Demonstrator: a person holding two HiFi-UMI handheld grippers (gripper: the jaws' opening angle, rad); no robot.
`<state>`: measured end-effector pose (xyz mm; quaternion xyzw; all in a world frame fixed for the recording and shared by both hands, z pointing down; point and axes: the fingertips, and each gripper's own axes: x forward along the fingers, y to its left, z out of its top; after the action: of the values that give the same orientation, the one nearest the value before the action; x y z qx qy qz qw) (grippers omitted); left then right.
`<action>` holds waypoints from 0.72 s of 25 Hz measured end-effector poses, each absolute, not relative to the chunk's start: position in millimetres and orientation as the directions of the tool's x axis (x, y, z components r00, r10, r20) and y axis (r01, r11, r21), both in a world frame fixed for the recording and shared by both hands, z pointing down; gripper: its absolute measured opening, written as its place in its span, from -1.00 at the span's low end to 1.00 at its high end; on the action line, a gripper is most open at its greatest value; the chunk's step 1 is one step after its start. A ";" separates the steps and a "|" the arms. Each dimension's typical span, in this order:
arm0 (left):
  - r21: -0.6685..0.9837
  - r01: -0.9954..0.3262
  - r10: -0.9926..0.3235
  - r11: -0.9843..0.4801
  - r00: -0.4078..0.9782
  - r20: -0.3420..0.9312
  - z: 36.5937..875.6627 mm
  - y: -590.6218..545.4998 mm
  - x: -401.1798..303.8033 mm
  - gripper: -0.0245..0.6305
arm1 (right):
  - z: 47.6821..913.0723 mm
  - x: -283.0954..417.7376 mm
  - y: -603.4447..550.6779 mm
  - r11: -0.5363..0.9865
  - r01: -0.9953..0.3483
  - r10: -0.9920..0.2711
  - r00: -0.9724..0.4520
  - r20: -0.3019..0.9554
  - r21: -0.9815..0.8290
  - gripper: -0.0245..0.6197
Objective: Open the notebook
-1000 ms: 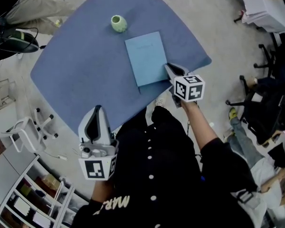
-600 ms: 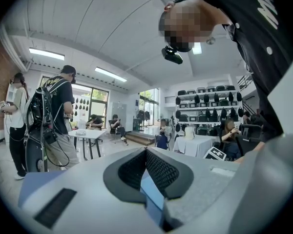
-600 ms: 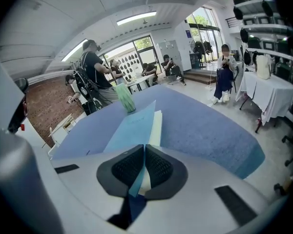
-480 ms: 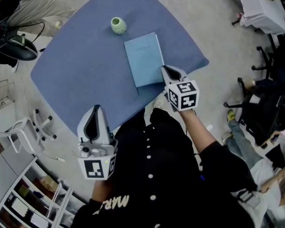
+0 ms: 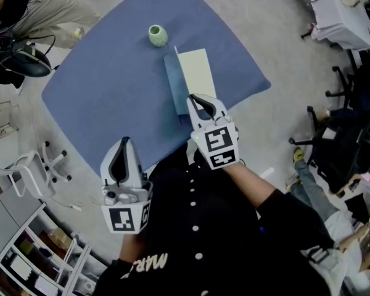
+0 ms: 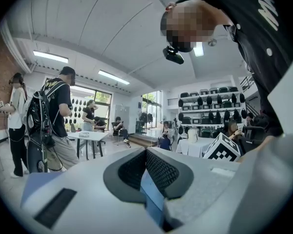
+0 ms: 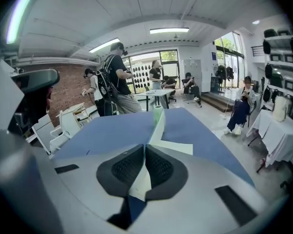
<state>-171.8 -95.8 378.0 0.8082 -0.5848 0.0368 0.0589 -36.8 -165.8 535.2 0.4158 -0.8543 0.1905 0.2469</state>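
A light blue notebook lies on the blue table (image 5: 105, 85) with its cover (image 5: 172, 82) lifted on edge and a cream inside page (image 5: 196, 73) showing. My right gripper (image 5: 194, 98) is above the notebook's near edge, shut on the cover's free edge. In the right gripper view the cover (image 7: 158, 123) runs up from between the pads (image 7: 161, 167), cream side to the right. My left gripper (image 5: 126, 142) hangs off the table's near edge by my body, its jaws together with nothing held (image 6: 146, 151).
A small green vase (image 5: 158, 36) stands on the table just beyond the notebook, also visible past the cover (image 7: 157, 112). A white rack (image 5: 31, 258) and white chair (image 5: 31, 165) stand at left, office chairs (image 5: 333, 122) at right. Several people stand behind.
My right gripper has risen and swung left with the cover's edge. The notebook went from closed to cover standing up, baring the cream page. The left gripper stayed put.
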 end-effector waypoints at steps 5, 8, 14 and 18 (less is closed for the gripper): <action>0.047 -0.956 -0.948 -0.290 0.294 0.119 372.3 -92.5 -183.4 -0.92 | 523.0 -85.7 -153.9 0.657 -0.753 -0.605 -0.563 0.563 -0.046 -0.84; 0.041 -0.962 -0.954 -0.270 0.273 0.124 371.3 -89.5 -194.5 -0.92 | 526.0 -117.1 -147.7 0.679 -0.733 -0.595 -0.579 0.557 -0.036 -0.82; 0.080 -0.981 -0.972 -0.177 0.187 0.145 380.6 -82.7 -226.7 -0.92 | 540.3 -164.7 -139.8 0.711 -0.702 -0.608 -0.581 0.541 0.045 -0.80; 0.058 -0.989 -0.977 -0.133 0.141 0.161 387.0 -76.3 -246.1 -0.92 | 558.9 -186.4 -133.7 0.725 -0.684 -0.607 -0.576 0.548 0.085 -0.82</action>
<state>-246.1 -76.3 387.0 0.7516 -0.6540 0.0418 0.0751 -186.4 -133.7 558.9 0.3647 -0.8850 0.0681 0.2814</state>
